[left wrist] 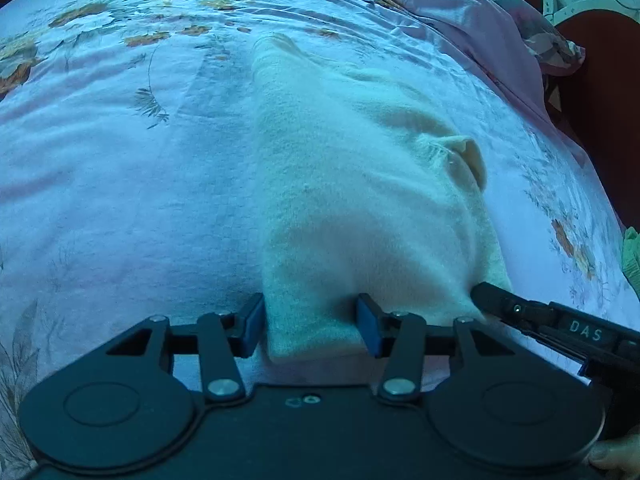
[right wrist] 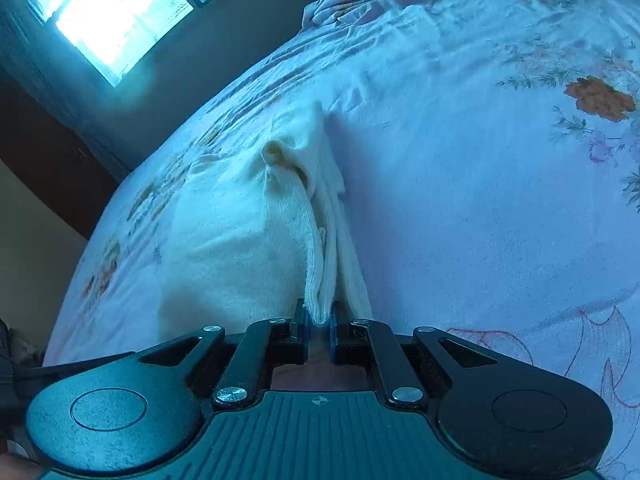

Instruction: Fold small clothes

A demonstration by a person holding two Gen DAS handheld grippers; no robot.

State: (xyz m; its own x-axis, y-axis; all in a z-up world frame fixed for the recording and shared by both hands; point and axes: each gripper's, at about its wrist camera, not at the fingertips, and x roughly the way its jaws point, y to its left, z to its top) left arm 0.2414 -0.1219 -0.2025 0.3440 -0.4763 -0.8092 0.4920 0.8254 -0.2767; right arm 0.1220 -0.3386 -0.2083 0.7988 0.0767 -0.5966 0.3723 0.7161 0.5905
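Cream knit garment (left wrist: pixel 360 184), one item, is lying on one floral bedsheet (left wrist: pixel 120 168), its near hem reaching both grippers. Left gripper (left wrist: pixel 311 326) is sitting with its two blue-padded fingers (left wrist: pixel 370 326) set wide, straddling a corner of the hem; fabric is lying between them without being pinched. Right gripper (right wrist: pixel 319 332) is clamping narrow on a bunched fold of the same hem, two pads pressing the knit from either side. One window (right wrist: pixel 112 12) is glowing beyond the bed in the right wrist view.
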